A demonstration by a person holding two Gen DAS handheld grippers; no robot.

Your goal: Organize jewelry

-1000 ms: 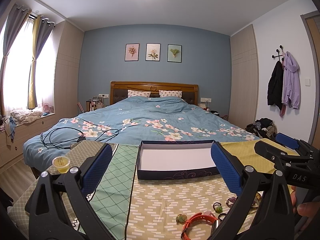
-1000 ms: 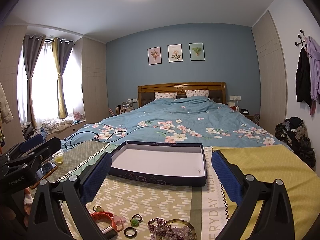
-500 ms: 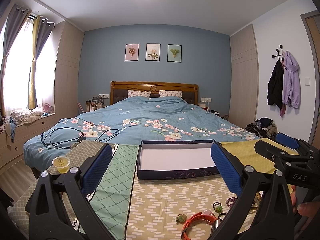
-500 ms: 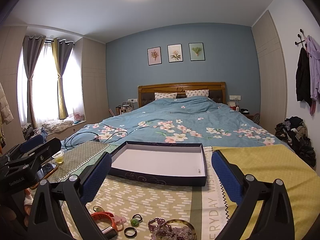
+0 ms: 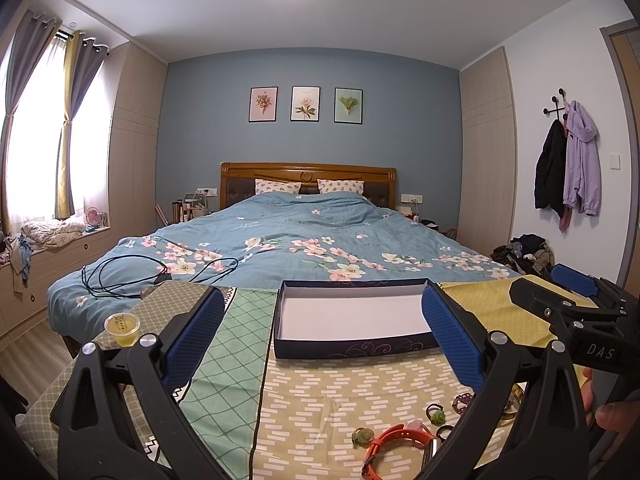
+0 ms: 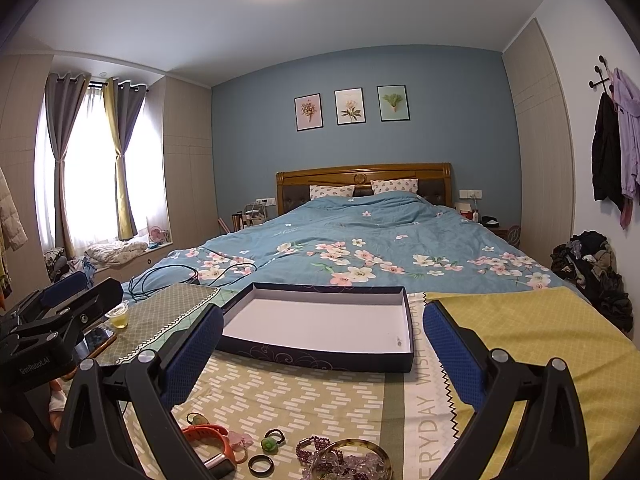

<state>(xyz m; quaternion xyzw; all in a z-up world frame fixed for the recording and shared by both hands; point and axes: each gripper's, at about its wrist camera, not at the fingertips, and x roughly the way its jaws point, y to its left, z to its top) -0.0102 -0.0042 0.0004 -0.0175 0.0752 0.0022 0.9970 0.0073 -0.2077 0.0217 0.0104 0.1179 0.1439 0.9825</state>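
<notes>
Jewelry lay loose at the bottom of both views on the patterned cloth (image 6: 304,392): one orange band (image 6: 212,438), one dark ring (image 6: 261,465), one green-stone ring (image 6: 271,440), one purple bead bracelet (image 6: 310,446). One empty dark box (image 6: 320,326) sat mid-frame beyond them. You held your left gripper (image 5: 320,340) and right gripper (image 6: 322,356) with jaws wide, gripping nothing.

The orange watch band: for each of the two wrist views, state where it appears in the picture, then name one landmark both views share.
Left wrist view: orange watch band lies bottom right of centre, beside the left gripper's right finger.
Right wrist view: orange watch band lies bottom left, beside the right gripper's left finger.
Shared landmark: the open dark box beyond it.
</notes>
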